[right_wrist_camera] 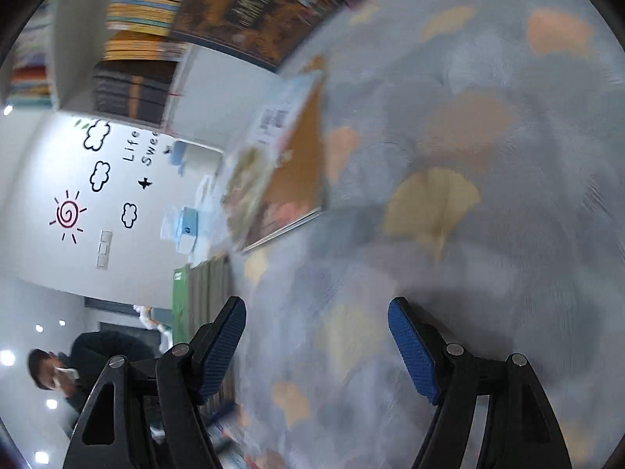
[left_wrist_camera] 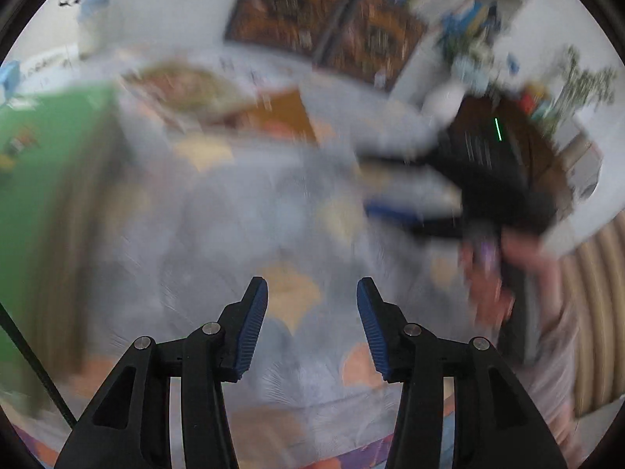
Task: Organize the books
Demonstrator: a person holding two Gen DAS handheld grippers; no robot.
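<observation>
Both views are motion-blurred. In the left wrist view my left gripper (left_wrist_camera: 312, 293) is open and empty above a grey-blue carpet (left_wrist_camera: 242, 226) with leaf shapes. Picture books (left_wrist_camera: 187, 86) and an orange-brown book (left_wrist_camera: 285, 113) lie on the carpet ahead. My right gripper (left_wrist_camera: 375, 191) shows at the right, held by a hand, with its jaws apart and nothing between them. In the rolled right wrist view my right gripper (right_wrist_camera: 316, 312) is open and empty over the carpet (right_wrist_camera: 488, 273); the books (right_wrist_camera: 281, 179) lie flat ahead of it.
A green surface (left_wrist_camera: 43, 195) stands at the left. Dark patterned panels (left_wrist_camera: 328, 27) and a white bookshelf with books (right_wrist_camera: 144, 8) are behind the carpet. A wall with sun and cloud stickers (right_wrist_camera: 86, 195) and a person (right_wrist_camera: 58, 371) show in the right wrist view.
</observation>
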